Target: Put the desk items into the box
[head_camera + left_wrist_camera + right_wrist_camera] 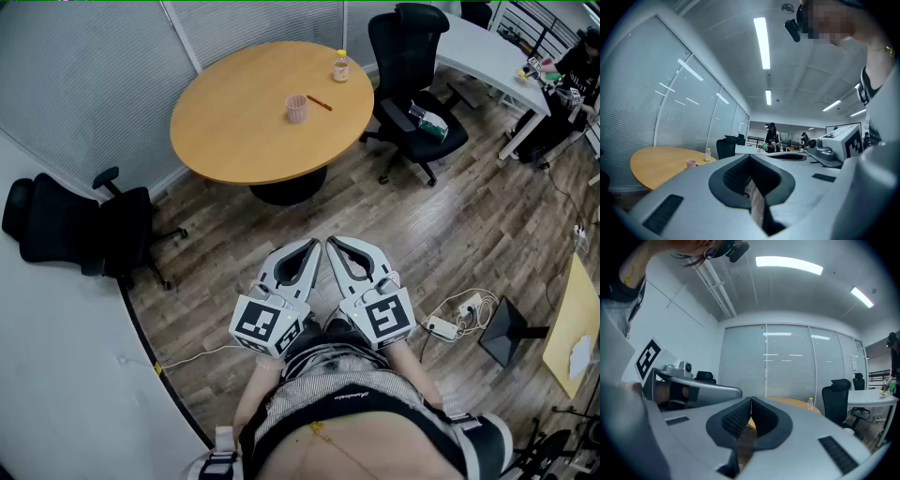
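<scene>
Wood-topped round surface [234, 131] at 12 o'clock. Carries pink cup [296, 109] near centre, thin stick [320, 103] (pen or pencil, cannot tell) just beside it toward 2 o'clock, small bottle [341, 67] at far rim toward 1 o'clock. Left hand-held gripper [312, 247] and right hand-held gripper [332, 244] side by side over plank floor [450, 234], well apart from surface. Jaws of each pressed together, gripping nothing. Black office chair [66, 225] at 9 o'clock.

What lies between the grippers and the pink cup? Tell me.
Head view: only bare wood floor, then the round table itself, separates the left gripper and right gripper from the pink cup.
</scene>
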The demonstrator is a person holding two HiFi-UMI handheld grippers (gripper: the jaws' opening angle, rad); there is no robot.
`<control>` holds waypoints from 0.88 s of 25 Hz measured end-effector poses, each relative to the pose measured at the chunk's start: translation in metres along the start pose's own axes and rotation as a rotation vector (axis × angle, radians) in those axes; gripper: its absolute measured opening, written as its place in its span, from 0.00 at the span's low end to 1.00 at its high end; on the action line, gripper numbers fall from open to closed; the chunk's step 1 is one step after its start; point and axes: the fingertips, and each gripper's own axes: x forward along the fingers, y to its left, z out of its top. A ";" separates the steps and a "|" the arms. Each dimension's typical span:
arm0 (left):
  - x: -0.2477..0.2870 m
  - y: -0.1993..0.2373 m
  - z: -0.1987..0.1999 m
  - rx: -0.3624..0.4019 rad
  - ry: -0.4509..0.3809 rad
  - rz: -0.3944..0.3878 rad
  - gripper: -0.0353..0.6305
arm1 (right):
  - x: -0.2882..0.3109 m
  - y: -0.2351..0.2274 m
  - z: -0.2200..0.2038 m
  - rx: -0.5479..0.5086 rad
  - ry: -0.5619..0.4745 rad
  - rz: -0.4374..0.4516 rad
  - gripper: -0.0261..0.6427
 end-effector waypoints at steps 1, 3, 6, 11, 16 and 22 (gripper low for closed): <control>0.002 -0.001 0.000 -0.006 0.001 0.000 0.05 | -0.001 -0.003 0.000 -0.003 -0.001 0.003 0.07; 0.006 -0.003 -0.002 -0.013 0.005 0.001 0.05 | -0.004 -0.008 -0.001 -0.001 -0.005 0.009 0.07; 0.011 -0.009 -0.005 -0.013 0.008 0.001 0.05 | -0.009 -0.015 -0.004 0.022 -0.016 0.020 0.07; 0.018 -0.023 -0.012 -0.051 -0.001 -0.024 0.05 | -0.018 -0.025 -0.011 0.083 0.022 0.016 0.08; 0.021 -0.027 -0.022 -0.079 0.025 -0.037 0.05 | -0.019 -0.025 -0.020 0.113 -0.008 0.058 0.08; 0.037 -0.009 -0.026 -0.082 0.042 -0.047 0.05 | -0.004 -0.043 -0.026 0.115 -0.011 0.021 0.08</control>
